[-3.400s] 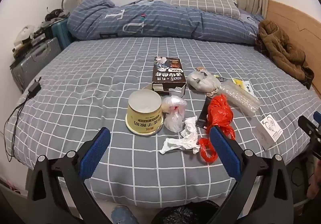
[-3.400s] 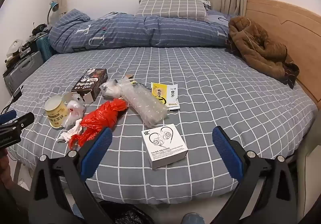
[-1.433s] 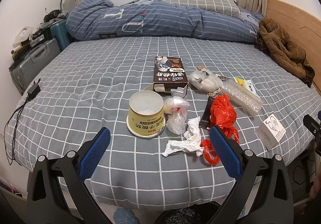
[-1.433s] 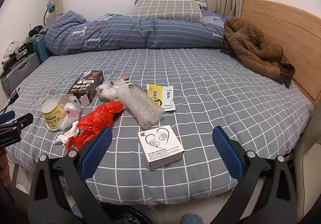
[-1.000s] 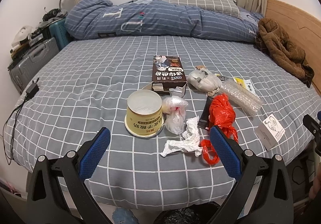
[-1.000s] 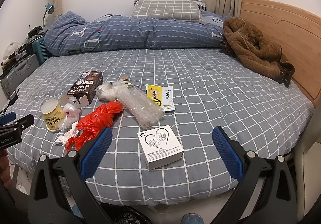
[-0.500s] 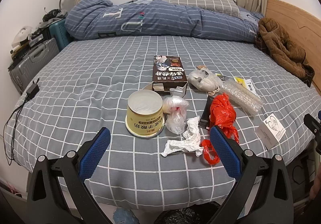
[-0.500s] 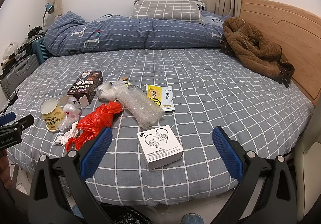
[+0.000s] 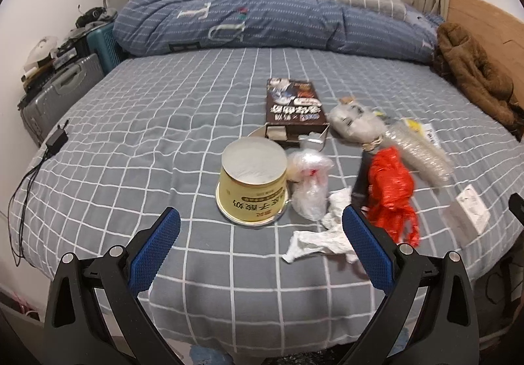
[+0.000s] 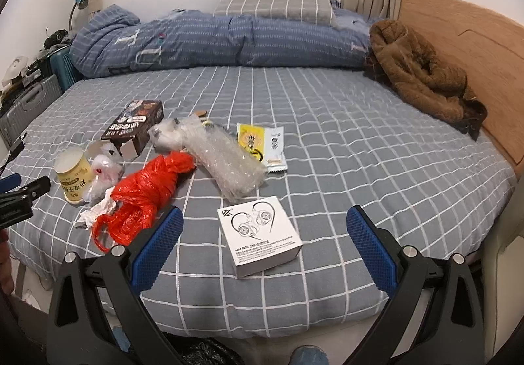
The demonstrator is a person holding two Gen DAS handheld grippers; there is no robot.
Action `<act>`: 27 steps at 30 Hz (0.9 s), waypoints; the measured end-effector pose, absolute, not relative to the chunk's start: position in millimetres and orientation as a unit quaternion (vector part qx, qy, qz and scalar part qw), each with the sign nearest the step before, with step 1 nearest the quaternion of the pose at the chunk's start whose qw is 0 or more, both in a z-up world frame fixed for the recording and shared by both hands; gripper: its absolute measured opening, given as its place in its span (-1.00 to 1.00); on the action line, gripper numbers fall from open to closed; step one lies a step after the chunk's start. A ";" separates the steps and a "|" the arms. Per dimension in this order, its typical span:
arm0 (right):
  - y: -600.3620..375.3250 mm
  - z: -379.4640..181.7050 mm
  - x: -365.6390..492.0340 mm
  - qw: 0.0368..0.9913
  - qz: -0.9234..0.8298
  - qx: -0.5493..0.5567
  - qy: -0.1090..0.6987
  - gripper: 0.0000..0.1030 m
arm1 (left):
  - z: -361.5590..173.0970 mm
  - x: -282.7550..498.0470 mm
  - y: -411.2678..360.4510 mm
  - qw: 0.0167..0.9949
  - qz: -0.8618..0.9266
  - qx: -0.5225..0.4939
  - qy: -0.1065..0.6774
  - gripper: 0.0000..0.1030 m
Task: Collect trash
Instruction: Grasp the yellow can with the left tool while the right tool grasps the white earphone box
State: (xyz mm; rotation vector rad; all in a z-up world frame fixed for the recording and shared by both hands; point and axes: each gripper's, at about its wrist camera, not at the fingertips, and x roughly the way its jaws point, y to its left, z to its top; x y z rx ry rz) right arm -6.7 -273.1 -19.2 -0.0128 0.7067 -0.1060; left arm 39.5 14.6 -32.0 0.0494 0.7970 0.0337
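Observation:
Trash lies on the grey checked bed (image 9: 131, 136): a yellow yogurt tub (image 9: 253, 181), a clear plastic bag (image 9: 309, 181), a crumpled white tissue (image 9: 321, 239), a red plastic bag (image 9: 391, 191), a brown carton (image 9: 294, 108), bubble wrap (image 10: 226, 158), a yellow sachet (image 10: 260, 144) and a white earphone box (image 10: 260, 240). My left gripper (image 9: 262, 244) is open and empty, just in front of the tub. My right gripper (image 10: 262, 245) is open and empty, with the earphone box between its blue pads.
A folded blue duvet (image 9: 262, 24) and pillow (image 10: 275, 3) lie at the far side. A brown coat (image 10: 422, 70) rests by the wooden headboard (image 10: 475, 47). Suitcases (image 9: 55, 93) stand left of the bed. A black bin bag (image 10: 203, 352) sits on the floor below the bed edge.
Both grippers have moved forward toward the bed; the tub and the earphone box look nearer. Both stay open and empty.

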 end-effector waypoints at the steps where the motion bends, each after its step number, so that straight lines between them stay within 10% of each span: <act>1: -273.1 -22.6 -3.6 0.937 -0.054 -0.009 0.346 0.86 | -35.6 43.6 16.2 0.920 0.019 0.024 0.390 0.89; 27: -276.7 -107.5 48.7 0.911 -0.036 -0.002 0.410 0.59 | -102.9 119.7 34.5 0.907 0.039 -0.011 0.419 0.60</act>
